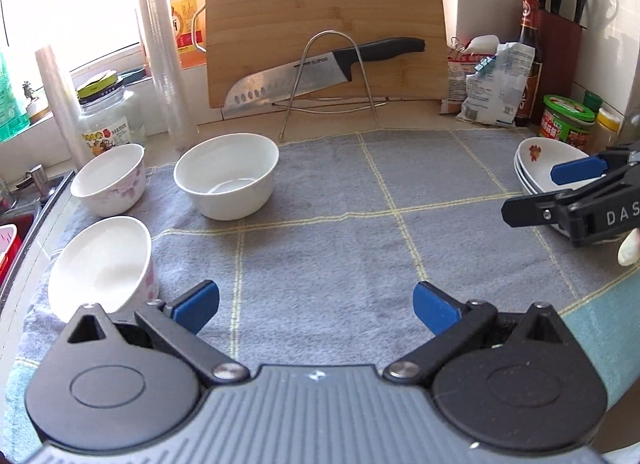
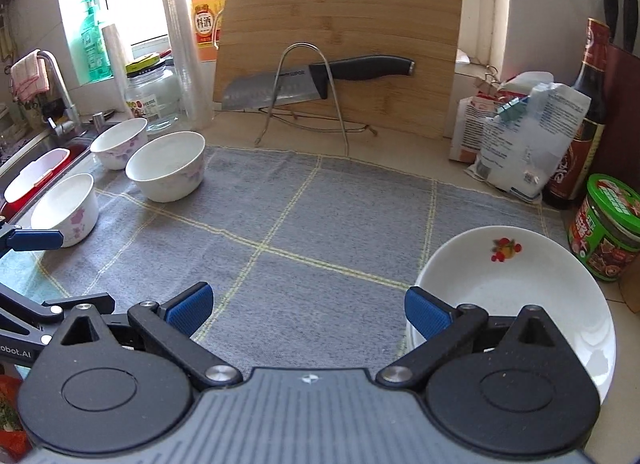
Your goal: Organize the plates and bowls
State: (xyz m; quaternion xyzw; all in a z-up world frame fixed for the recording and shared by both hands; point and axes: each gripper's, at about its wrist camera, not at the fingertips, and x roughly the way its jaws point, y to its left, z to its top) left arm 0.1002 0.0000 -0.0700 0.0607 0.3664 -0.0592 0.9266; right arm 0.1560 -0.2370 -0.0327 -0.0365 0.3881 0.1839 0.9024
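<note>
My left gripper (image 1: 316,306) is spread wide and holds nothing, hovering over the grey cloth (image 1: 340,223). Just off its left finger sits a bowl (image 1: 102,264); two more bowls (image 1: 228,179) stand further ahead on that side, one beside the other. My right gripper (image 2: 308,310) is also wide and holds nothing. Its right finger (image 2: 428,314) is just at the rim of the plates (image 2: 516,284), which lie stacked on the cloth's right edge; I cannot tell whether it touches. Far ahead of both, a knife (image 2: 320,79) rests on a wire stand against the board (image 2: 340,23).
</note>
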